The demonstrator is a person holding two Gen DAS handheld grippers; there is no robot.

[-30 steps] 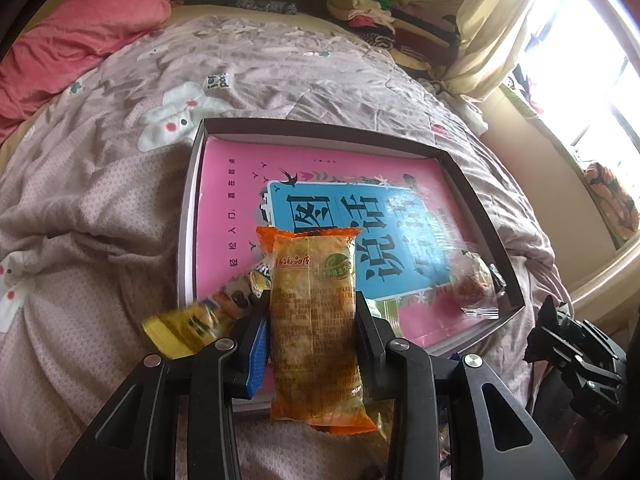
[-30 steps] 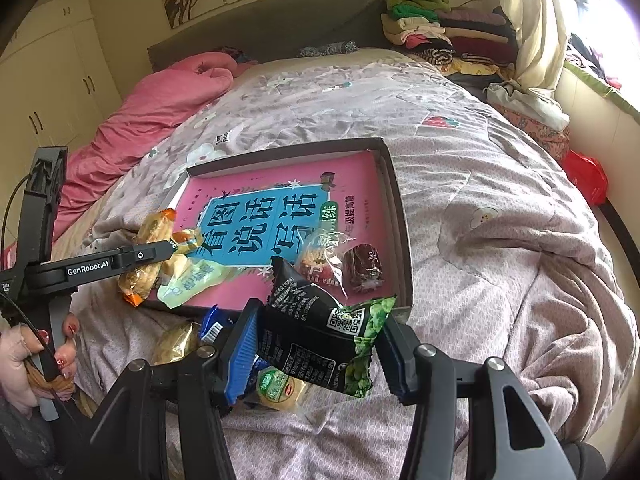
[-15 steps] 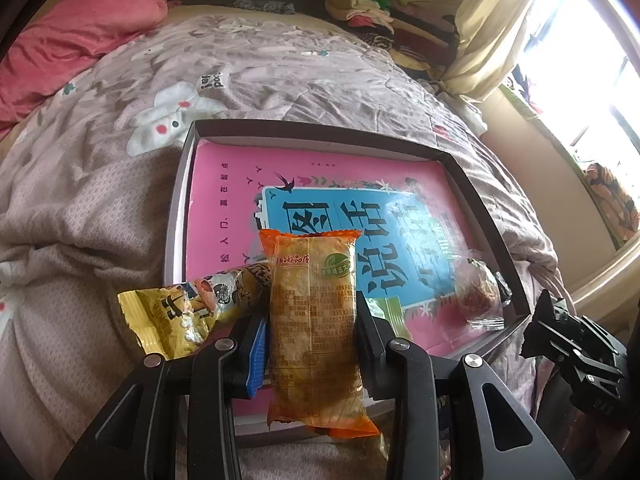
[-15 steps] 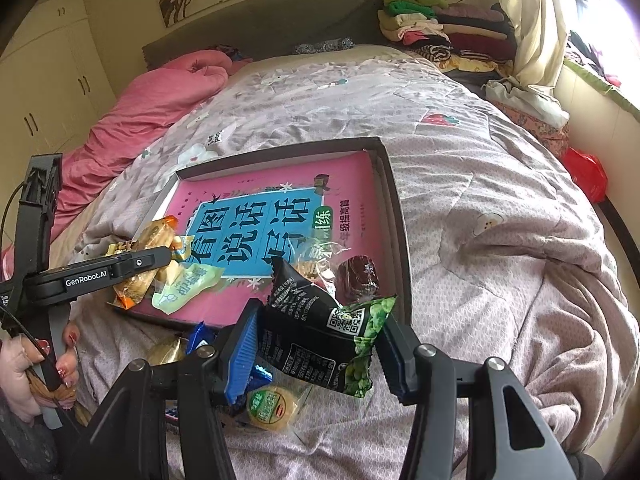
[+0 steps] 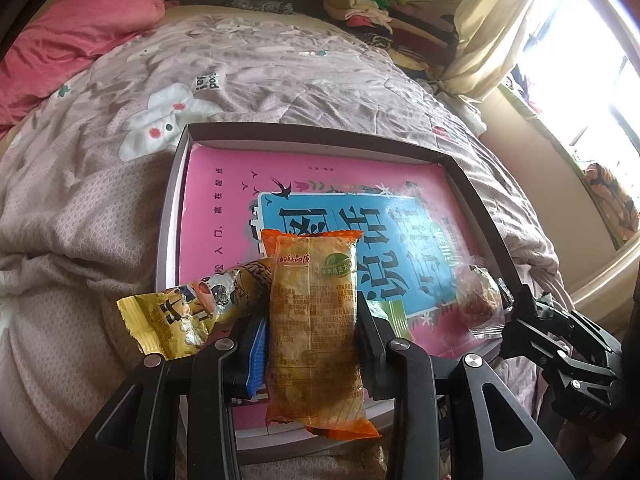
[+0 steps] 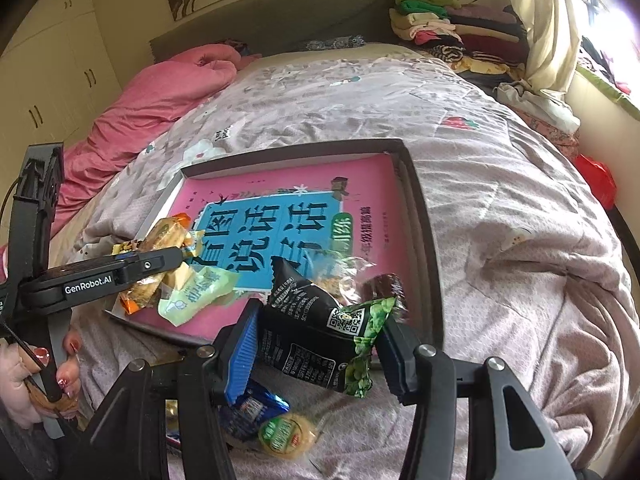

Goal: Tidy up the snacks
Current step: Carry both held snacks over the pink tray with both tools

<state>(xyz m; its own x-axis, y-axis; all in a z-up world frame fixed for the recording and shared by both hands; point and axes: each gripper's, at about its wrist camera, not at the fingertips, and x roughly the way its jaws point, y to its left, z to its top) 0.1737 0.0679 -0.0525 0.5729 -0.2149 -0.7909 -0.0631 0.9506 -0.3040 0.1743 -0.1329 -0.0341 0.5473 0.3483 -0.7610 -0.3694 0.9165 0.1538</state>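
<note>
My left gripper [image 5: 310, 328] is shut on an orange cake packet [image 5: 314, 332], held upright over the near left part of a shallow box tray [image 5: 168, 216] lined with a pink and blue book cover. A yellow snack packet [image 5: 188, 312] sticks out beside its left finger. In the right wrist view my right gripper [image 6: 316, 336] is shut on a black and green snack bag [image 6: 320, 336] above the tray's near edge. In the tray [image 6: 420, 216] lie a pale green packet [image 6: 200, 292], a clear-wrapped pastry [image 6: 340, 276] and a dark wrapped sweet [image 6: 384, 284]. The left gripper [image 6: 176, 258] shows at the left.
The tray rests on a grey-pink quilt [image 6: 500, 208] on a bed. Loose snacks lie on the quilt below my right gripper: a blue packet [image 6: 256, 404] and a round green-labelled one [image 6: 286, 434]. A hand [image 6: 24, 376] holds the left tool. Folded clothes [image 6: 452, 24] are stacked by the headboard.
The left gripper has shifted leftwards with the orange packet, and the yellow packet shows more. The right gripper has moved a little towards the tray with the black bag.
</note>
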